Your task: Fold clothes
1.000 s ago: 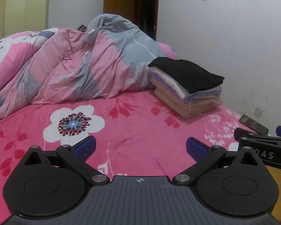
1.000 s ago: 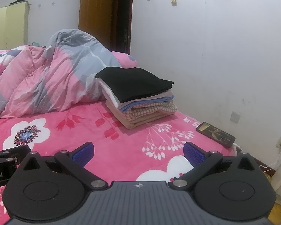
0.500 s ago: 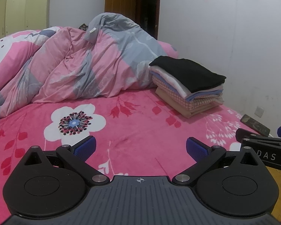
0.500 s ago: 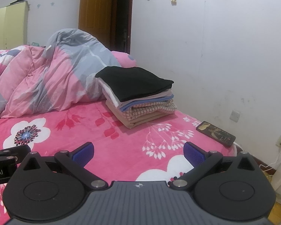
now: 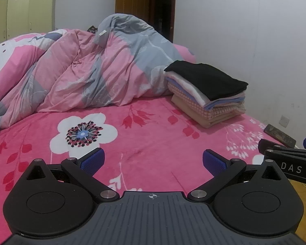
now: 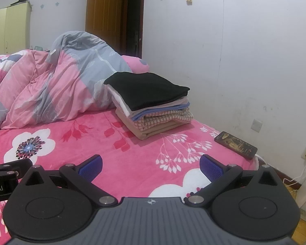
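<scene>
Stack of clothes [image 6: 146, 102] on bed [image 6: 132, 153], far right. Duvet [image 6: 57, 85] heaped left of and behind stack, touching it. Phone [image 6: 235, 145] on bed's right edge, near side of stack, apart from it. Wardrobe [image 6: 8, 30] far left, door [image 6: 104, 16] behind duvet.

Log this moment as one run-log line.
left gripper: open, empty | right gripper: open, empty | folded stack: on bed, black garment on top | phone: at bed edge

Even indoor light, fisheye-warped edges
</scene>
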`<state>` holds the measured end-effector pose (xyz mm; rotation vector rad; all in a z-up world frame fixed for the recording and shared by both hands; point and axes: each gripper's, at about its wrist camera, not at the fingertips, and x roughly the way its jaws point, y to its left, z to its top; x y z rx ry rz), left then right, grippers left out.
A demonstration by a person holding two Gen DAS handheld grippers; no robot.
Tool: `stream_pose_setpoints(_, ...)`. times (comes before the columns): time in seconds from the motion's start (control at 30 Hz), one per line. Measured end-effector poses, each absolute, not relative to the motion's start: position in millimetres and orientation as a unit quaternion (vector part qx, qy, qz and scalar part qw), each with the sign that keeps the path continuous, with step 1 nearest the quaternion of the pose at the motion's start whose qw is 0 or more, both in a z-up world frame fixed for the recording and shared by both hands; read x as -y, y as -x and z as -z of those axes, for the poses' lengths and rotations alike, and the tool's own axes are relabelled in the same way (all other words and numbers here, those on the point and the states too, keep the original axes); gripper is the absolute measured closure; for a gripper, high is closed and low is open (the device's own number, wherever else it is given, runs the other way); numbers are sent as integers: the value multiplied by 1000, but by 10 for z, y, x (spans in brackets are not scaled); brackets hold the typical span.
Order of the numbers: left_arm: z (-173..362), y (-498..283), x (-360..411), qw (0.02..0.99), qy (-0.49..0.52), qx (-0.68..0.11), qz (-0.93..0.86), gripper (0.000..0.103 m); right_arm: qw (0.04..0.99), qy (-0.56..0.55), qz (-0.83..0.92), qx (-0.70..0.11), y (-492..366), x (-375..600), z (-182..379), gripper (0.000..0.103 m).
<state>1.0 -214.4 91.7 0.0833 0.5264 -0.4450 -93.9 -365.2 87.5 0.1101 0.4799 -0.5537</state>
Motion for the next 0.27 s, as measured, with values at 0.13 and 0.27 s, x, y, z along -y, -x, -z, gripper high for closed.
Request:
stream_pose_setpoints(0.13, -917, -16, 2145, 941, -42, -257, 217, 0, 932, -53, 270, -235, 933, 3650, -876, 0)
stream_pose_setpoints(0.27, -914, -18, 2146, 941, -41, -258, 215, 0, 932, -53, 269, -235, 926, 3657, -884, 0)
